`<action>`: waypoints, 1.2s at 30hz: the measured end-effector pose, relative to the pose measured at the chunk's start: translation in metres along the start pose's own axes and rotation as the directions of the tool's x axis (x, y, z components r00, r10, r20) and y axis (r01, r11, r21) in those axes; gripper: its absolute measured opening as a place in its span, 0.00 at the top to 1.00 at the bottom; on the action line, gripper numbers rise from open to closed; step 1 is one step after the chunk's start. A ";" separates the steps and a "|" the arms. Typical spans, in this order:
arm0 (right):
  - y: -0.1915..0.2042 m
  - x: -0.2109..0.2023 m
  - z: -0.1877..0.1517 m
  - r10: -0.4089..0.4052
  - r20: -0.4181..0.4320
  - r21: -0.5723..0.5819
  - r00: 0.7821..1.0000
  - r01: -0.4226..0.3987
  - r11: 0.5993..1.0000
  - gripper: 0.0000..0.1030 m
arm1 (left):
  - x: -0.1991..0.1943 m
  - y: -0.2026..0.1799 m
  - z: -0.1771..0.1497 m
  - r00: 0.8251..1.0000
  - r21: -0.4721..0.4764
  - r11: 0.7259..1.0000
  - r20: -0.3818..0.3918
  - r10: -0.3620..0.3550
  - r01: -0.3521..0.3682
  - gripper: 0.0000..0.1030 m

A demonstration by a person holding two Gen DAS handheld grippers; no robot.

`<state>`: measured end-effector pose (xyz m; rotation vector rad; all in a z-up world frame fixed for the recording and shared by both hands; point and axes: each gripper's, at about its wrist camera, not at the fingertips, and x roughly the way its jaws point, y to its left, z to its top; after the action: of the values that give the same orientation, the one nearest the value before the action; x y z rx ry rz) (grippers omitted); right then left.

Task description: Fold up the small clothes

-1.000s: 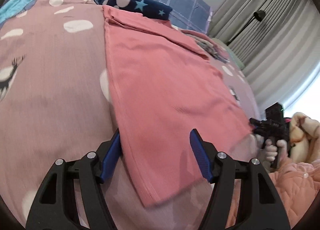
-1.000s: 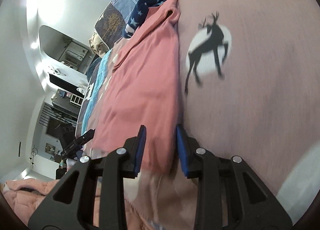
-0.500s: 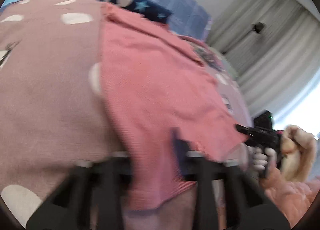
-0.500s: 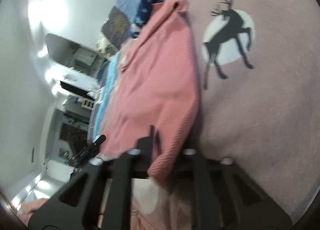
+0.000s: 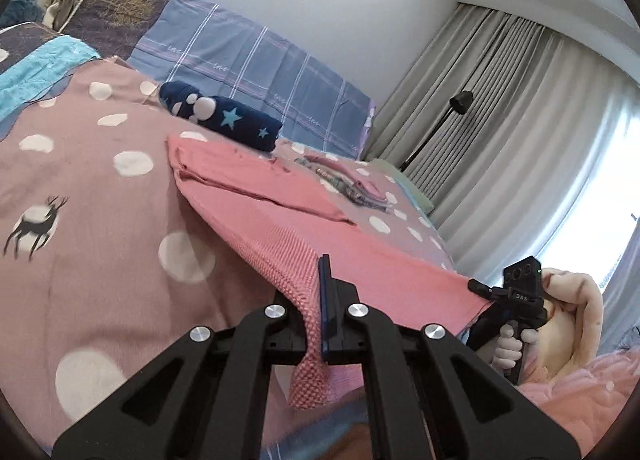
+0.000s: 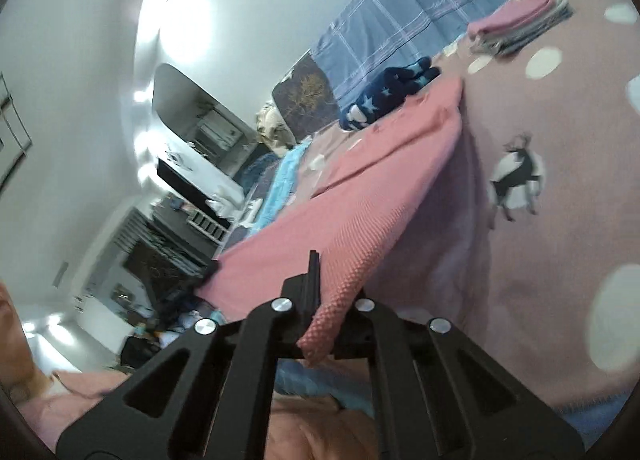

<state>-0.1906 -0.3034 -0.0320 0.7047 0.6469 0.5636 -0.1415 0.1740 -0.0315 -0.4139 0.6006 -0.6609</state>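
Pink garment on bed, near hem raised off the bedspread, far end by the collar resting on it. Left hand-held gripper pressed together on one near corner of the hem; knit cloth pinched between its blue pads, a short tail hanging below the jaws. Right hand-held gripper likewise clamped on the opposite near corner, cloth bunched at its right finger. In the left wrist view the right hand-held gripper shows at the far hem corner, a hand on its grip. Hem stretched taut between the two corners. Bedspread dusty pink with white dots and a deer print. Navy star-patterned bundle just beyond the garment's far end; whether touching, cannot tell. Small stack of folded clothes further along the bed, apart from the garment. Blue plaid pillow at the head. Grey curtains and a black floor lamp to the right.
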 end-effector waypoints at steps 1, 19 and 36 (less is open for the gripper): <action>0.000 -0.003 -0.004 -0.009 -0.003 0.011 1.000 0.009 1.000 0.97 | -0.002 -0.002 -0.005 1.000 -0.005 1.000 -0.012 0.014 -0.014 0.98; -0.002 0.057 0.060 -0.186 0.181 -0.072 0.966 0.201 0.977 0.96 | 0.059 0.017 0.052 0.986 0.006 0.986 0.035 0.166 -0.166 0.95; -0.035 0.183 0.197 -0.370 0.163 -0.178 0.915 0.396 0.901 0.93 | 0.187 0.054 0.166 0.953 0.119 0.947 -0.016 0.303 -0.299 0.95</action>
<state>0.0784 -0.2844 -0.0050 0.3957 0.5796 0.2125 0.1063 0.1147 -0.0066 -0.1969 0.6389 -0.4067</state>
